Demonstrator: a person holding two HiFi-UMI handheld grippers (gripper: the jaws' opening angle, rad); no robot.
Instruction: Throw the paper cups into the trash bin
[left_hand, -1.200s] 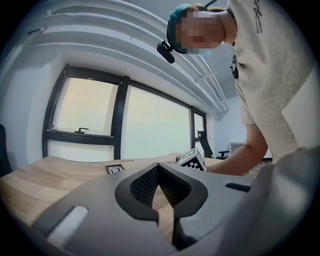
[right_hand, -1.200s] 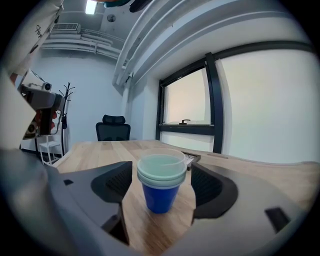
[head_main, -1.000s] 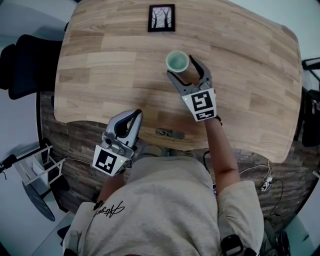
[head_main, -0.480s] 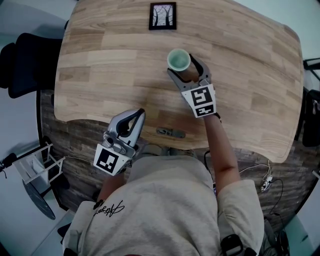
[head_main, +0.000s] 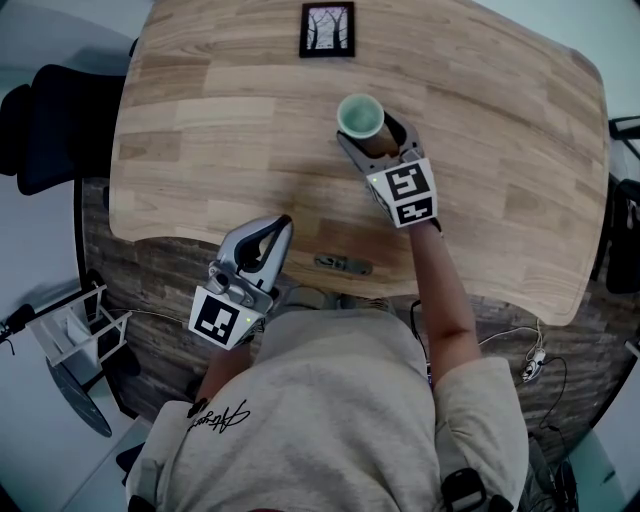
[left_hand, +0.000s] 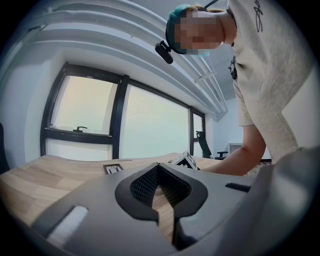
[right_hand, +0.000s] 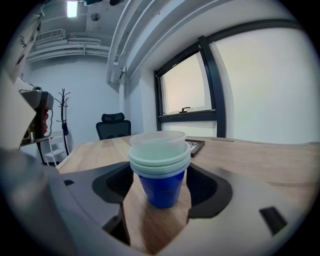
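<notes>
— Stacked paper cups (head_main: 359, 117)?
— Upright on the table (head_main: 200, 120), near side of the picture frame (head_main: 327, 30), between the right gripper's (head_main: 371, 135) parted jaws.
— Left gripper (head_main: 281, 224)?
— Jaws pressed together, empty, far from the frame.

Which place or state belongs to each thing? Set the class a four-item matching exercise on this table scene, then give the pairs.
Things:
1 stacked paper cups
2 left gripper
3 picture frame
4 right gripper

Places or states:
A jaws together, empty
B jaws apart
C lying near the far edge of the table
D blue outside, standing upright

Pairs: 1-D, 2-A, 3-C, 4-B
</notes>
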